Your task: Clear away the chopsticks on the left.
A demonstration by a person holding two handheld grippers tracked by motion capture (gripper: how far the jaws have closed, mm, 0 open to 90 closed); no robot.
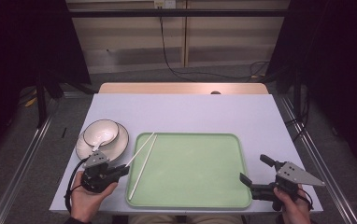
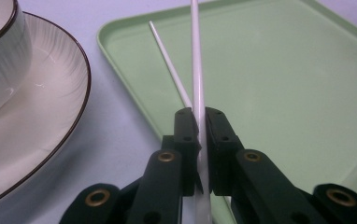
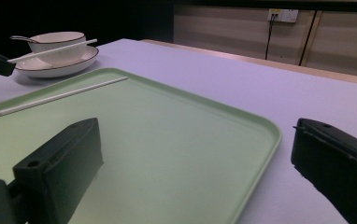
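Observation:
My left gripper (image 1: 124,169) is shut on the near end of a white chopstick (image 1: 140,149), which slants up and away over the left rim of a green tray (image 1: 204,186). In the left gripper view the jaws pinch that chopstick (image 2: 196,70) between the pads. A second white chopstick (image 1: 144,165) lies flat on the tray along its left side (image 2: 169,65). My right gripper (image 1: 252,168) stands open over the tray's near right corner, with nothing between its jaws (image 3: 197,133).
A white bowl (image 1: 101,132) with a dark rim and a spoon in it sits on a matching plate (image 1: 120,144), on the table left of the tray. The pale table (image 1: 190,112) ends at a wooden strip at the back. Cables lie on the floor beyond.

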